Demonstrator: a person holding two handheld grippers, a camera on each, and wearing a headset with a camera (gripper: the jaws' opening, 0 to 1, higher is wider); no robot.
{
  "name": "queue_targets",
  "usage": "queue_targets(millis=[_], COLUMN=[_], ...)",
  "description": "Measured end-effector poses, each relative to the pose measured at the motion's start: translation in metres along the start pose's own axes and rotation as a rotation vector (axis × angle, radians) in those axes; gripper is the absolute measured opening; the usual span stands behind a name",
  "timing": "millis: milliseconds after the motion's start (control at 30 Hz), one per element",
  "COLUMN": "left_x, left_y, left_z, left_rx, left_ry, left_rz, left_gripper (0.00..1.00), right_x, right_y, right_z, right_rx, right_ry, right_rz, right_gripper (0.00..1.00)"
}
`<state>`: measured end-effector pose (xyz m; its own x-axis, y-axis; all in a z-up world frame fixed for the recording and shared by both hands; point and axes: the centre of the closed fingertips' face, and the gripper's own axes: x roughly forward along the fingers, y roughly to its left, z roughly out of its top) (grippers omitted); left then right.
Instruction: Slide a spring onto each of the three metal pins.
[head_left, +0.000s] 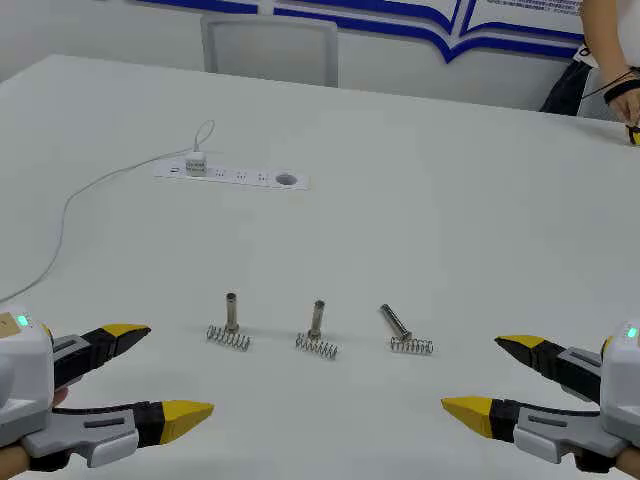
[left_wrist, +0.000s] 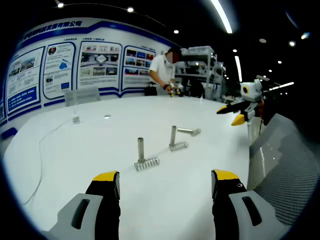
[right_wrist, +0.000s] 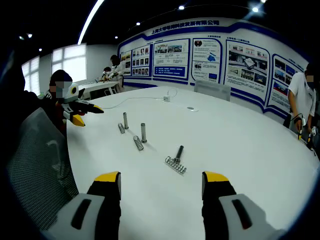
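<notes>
Grippers are seen at the near edge of the table, one at each lower corner of the head view, with their rear parts cut off by the frame. The left gripper (head_left: 172, 370) is held with its yellow-tipped jaws wide apart and nothing between them. The right gripper (head_left: 474, 374) is spread about as wide and likewise grips nothing. Both are held well apart from the parts, over the white table (head_left: 450, 220).

Between them, three metal pins are set out in a row. The left pin (head_left: 232, 310) and the middle pin (head_left: 317, 318) are stood upright, with the left spring (head_left: 228, 337) and the middle spring (head_left: 316, 346) lying on the table just in front of them. The right pin (head_left: 394, 321) is laid on its side at a slant, its lower end near the right spring (head_left: 411, 346); whether the two touch cannot be told. In the left gripper view that farthest spring is too small to be made out.

Farther back, a power strip (head_left: 232, 175) is seen with a white plug (head_left: 196, 162) in it, and its cable (head_left: 80, 200) runs off the left edge. Beyond the table a grey chair (head_left: 270, 45) is cut off at the top, and a person (head_left: 610, 60) is mostly cropped at the upper right. Blue-and-white wall boards (right_wrist: 210, 55) are shown, their print too small to be read.
</notes>
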<state>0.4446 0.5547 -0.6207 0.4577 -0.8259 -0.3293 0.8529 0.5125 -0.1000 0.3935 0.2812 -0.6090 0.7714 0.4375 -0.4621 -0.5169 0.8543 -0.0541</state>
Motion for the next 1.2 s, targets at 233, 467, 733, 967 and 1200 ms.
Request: queue_targets(millis=[233,467,733,967,1200], left_x=[0.0012,-0.0001,-0.0016,-0.0028,-0.0035], left_y=[0.0003,0.0016,-0.0012,-0.0007,-0.0021], left_z=[-0.0013,0.001,-0.002,-0.0008,-0.0007], left_rx=[0.0,0.002,0.004,0.006,0.005], left_ry=[0.001,-0.003,0.009,0.01,0.008], left_rz=[-0.004,0.002,0.001,0.005,0.005], left_gripper=[0.76,0.76,0.76,0.76,0.76], right_x=[0.0015,0.0021,0.0021,0.0035,0.0011], right_y=[-0.0001,0.0021,0.0033,0.0014,0.0012], right_z=[0.001,0.0022,-0.0014,0.0004,-0.0032], right_rx=[-0.003,-0.011,0.0,0.002,0.011], right_ry=[0.004,0.006,0.008,0.004,0.018], right_rz=[-0.001,0.003,0.005,0.002,-0.007], right_gripper=[0.67,0.67,0.66,0.66,0.65])
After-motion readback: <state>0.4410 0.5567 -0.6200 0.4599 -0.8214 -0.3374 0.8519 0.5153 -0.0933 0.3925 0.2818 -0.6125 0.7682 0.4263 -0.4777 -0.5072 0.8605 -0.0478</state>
